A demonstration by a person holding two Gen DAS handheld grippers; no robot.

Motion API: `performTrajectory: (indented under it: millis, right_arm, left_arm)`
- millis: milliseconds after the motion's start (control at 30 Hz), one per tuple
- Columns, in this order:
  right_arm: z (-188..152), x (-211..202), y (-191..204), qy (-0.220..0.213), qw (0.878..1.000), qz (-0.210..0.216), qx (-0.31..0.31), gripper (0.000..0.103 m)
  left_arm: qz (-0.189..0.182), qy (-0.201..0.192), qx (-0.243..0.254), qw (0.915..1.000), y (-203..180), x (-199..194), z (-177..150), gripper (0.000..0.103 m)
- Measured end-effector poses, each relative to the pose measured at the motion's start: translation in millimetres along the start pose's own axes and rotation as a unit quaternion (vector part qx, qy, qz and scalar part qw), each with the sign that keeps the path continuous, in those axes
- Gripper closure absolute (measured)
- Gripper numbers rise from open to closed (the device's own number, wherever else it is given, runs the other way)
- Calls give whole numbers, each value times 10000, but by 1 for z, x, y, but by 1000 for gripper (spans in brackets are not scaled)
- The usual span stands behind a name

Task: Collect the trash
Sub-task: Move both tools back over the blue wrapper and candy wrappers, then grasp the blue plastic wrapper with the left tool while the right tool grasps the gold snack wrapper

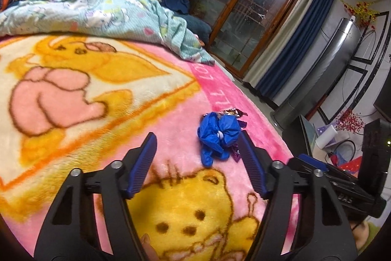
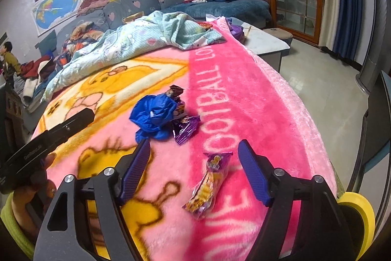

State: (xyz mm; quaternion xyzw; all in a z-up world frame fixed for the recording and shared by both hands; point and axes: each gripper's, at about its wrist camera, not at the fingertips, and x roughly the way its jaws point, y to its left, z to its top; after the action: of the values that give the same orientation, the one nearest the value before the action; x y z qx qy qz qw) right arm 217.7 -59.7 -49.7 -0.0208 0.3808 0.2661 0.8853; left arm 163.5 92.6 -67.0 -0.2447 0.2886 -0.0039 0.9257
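A pink plush blanket with yellow cartoon bears covered the bed, and a pale green quilt lay bunched at its far end. Near the blanket's middle sat a crumpled blue plastic bag, with a purple foil wrapper touching its right side and a darker wrapper just behind it. Nearer, on the pink lettered band, lay a purple-and-yellow snack packet. The right hand-held gripper hung over that packet with its jaws apart, gripping nothing. The left hand-held gripper was likewise released, its jaws spread just short of the blue bag, the right finger just beside it.
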Motion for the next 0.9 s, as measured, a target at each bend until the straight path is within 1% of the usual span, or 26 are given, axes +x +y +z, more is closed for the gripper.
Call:
performTrajectory:
  millis: [133, 300, 433, 500, 567, 600, 667, 700, 733, 767, 833, 900]
  right_arm:
    - [0, 14, -7, 127, 9999, -51, 77, 34]
    - [-10, 26, -16, 324, 9992, -107, 197, 34]
    - [-18, 33, -21, 466, 9984, -112, 284, 34]
    - [-22, 35, -24, 521, 9980, -84, 341, 36]
    - [-24, 38, -25, 584, 9977, -57, 354, 41]
    - [-28, 40, -25, 636, 9973, -44, 355, 42]
    - [-31, 42, -25, 673, 9972, -68, 332, 51]
    - [-33, 41, -25, 655, 9974, -122, 280, 53]
    - [-34, 40, -24, 652, 9975, -149, 230, 58]
    - [-35, 39, -25, 654, 9975, -161, 212, 64]
    - [-38, 37, -26, 649, 9975, -180, 220, 69]
    - [-41, 34, -28, 651, 9975, -172, 221, 73]
  left_arm:
    - [-91, 168, -18, 9998, -4, 16, 1, 51]
    - [-145, 440, -119, 9989, -4, 41, 3, 52]
    - [-150, 616, -298, 9975, 0, 61, 3, 52]
    - [-170, 672, -395, 9968, 2, 67, 3, 52]
    - [-187, 719, -419, 9964, 2, 72, 3, 53]
    - [-194, 765, -404, 9961, 2, 75, 2, 56]
    - [-207, 828, -405, 9955, 1, 78, 0, 63]
    - [-227, 865, -420, 9951, 1, 80, -1, 71]
    - [-235, 887, -430, 9948, 2, 81, -2, 77]
    - [-265, 905, -437, 9946, 2, 81, -2, 80]
    - [-326, 916, -418, 9944, 2, 80, -4, 88]
    - [-386, 944, -380, 9941, 1, 80, -5, 92]
